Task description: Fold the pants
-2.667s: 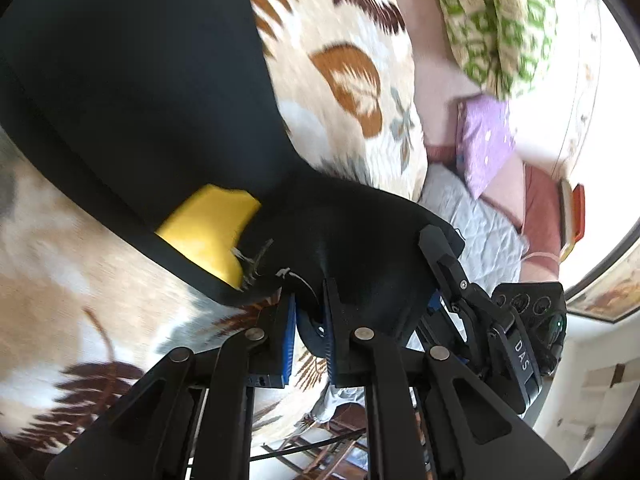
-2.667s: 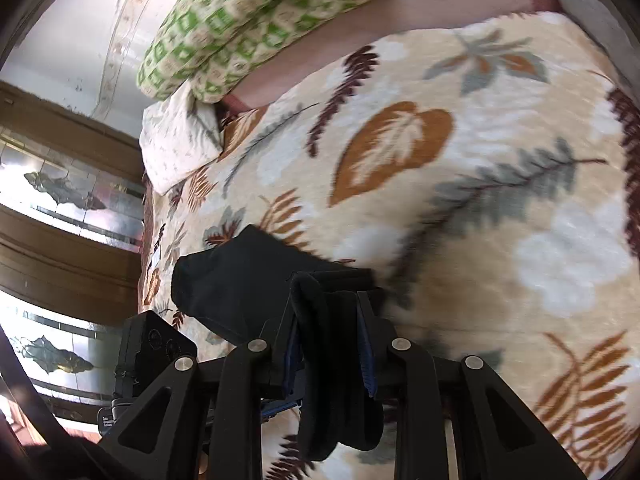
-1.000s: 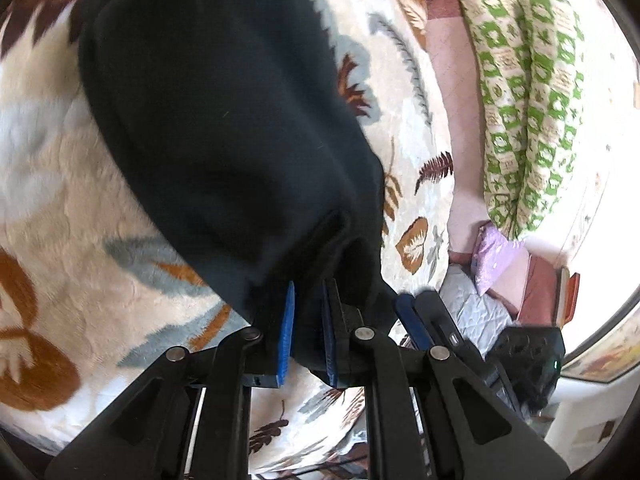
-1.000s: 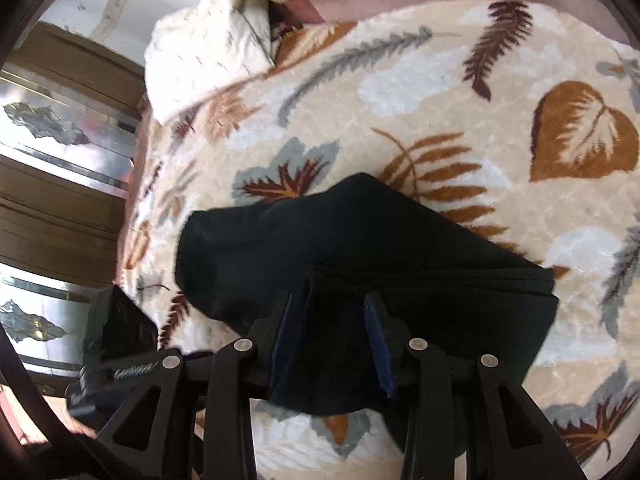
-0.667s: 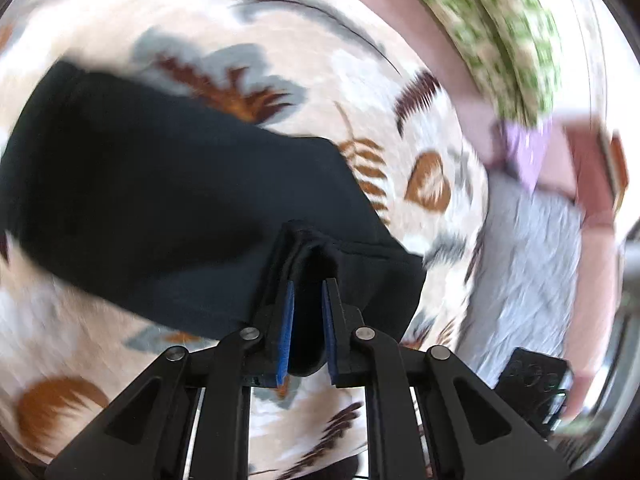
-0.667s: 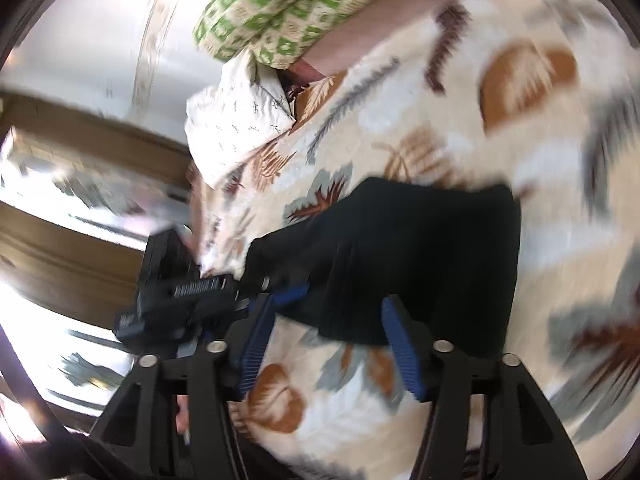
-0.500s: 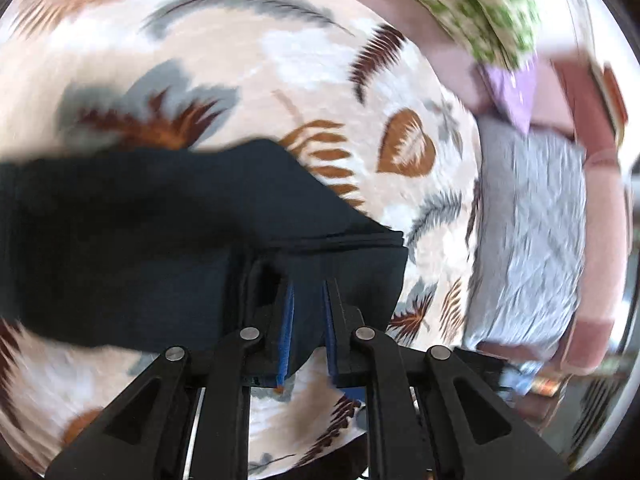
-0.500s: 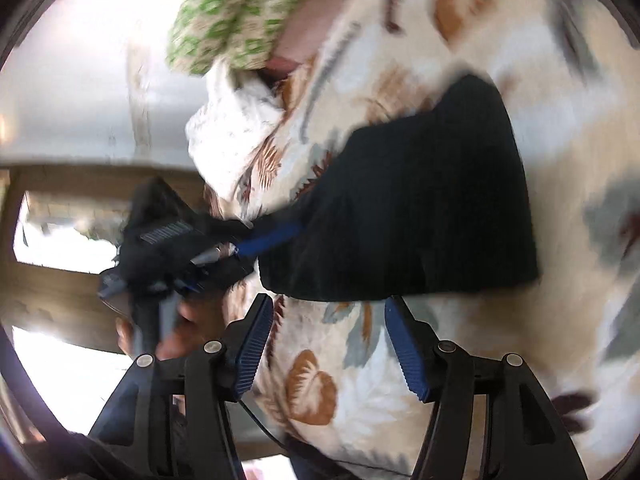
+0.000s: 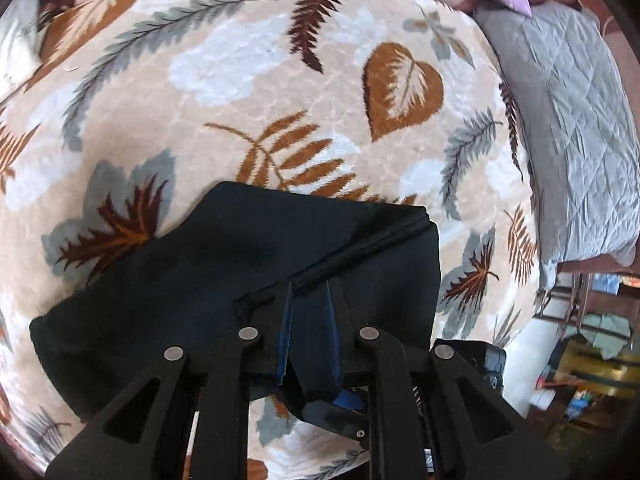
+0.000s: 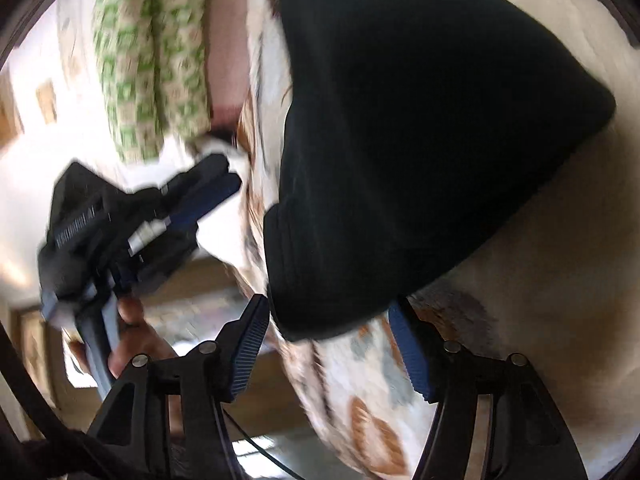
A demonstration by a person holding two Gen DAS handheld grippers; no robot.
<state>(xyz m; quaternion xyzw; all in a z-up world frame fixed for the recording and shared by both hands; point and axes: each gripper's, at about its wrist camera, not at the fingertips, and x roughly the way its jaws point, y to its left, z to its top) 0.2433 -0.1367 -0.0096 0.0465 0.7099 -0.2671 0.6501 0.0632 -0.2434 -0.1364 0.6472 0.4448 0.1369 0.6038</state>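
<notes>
Black pants [image 9: 248,264] lie folded on leaf-print blanket [image 9: 248,60]; left gripper [image 9: 308,320] pinches near hem at 6 o'clock to seat fold, right gripper [image 10: 324,344] opening, empty.

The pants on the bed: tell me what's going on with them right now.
A person is folding black pants on a leaf-print blanket, using handheld tongs in each hand. The left tongs are shut on a fold of the fabric at the near edge. The right tongs have nothing clamped; their jaws are opening, with the edge of the pants just ahead of the pads. The pants lie in a compact folded bundle. A grey quilt lies beside the blanket.
</notes>
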